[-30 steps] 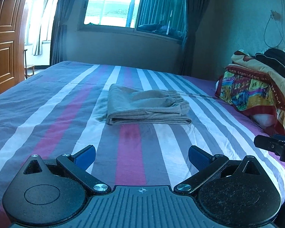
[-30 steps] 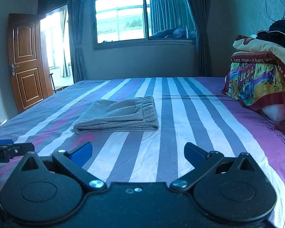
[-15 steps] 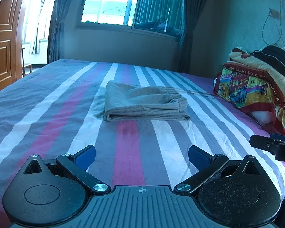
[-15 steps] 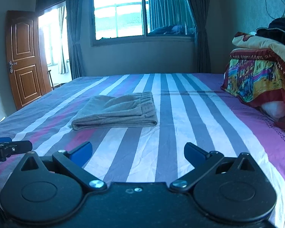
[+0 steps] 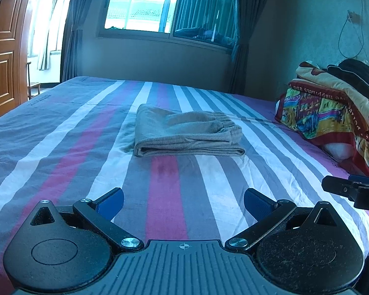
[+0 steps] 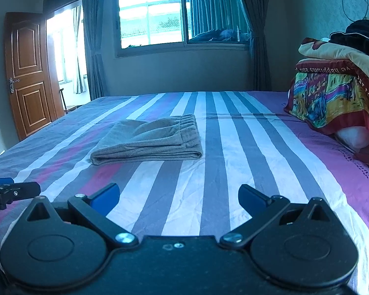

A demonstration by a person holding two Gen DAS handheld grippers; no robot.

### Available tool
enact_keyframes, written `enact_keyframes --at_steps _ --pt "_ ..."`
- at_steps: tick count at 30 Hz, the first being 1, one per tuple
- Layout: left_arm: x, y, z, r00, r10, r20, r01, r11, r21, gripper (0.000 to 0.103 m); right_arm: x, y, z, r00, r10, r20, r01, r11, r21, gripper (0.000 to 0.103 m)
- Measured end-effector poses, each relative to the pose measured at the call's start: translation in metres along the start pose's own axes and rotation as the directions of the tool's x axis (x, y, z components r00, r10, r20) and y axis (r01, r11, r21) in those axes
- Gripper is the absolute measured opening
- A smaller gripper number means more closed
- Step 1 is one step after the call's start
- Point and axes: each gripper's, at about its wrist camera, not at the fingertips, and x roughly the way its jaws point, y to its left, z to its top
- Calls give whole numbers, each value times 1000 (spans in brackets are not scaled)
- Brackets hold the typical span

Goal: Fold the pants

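Note:
Grey-brown pants lie folded into a flat rectangle in the middle of the striped bed, elastic waistband on the right. In the right wrist view the same pants sit left of centre. My left gripper is open over the near part of the bed, well short of the pants, holding nothing. My right gripper is also open and holds nothing, equally far back. A tip of the right gripper shows at the left wrist view's right edge, and a tip of the left gripper at the right wrist view's left edge.
A pile of colourful blankets with a dark garment on top sits at the bed's right side, also the blankets in the right wrist view. A wooden door stands at left and a window behind the bed.
Both grippers have drawn slightly back from the pants, which look a little farther away. The pants have not moved and both grippers have stayed open.

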Motion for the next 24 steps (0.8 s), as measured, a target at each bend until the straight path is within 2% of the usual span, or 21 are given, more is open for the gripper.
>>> enact_keyframes --at_steps 6,10,24 --pt "0 0 0 1000 -6 2 6 1000 0 103 0 2 0 1000 -5 5 5 1000 -2 103" --pt "0 -2 0 1000 14 -2 -14 1000 10 103 0 2 0 1000 -5 4 5 1000 0 103" --pt "-2 -3 0 1000 -9 7 9 1000 -5 103 -3 7 -1 1000 -1 9 1 1000 -6 103"
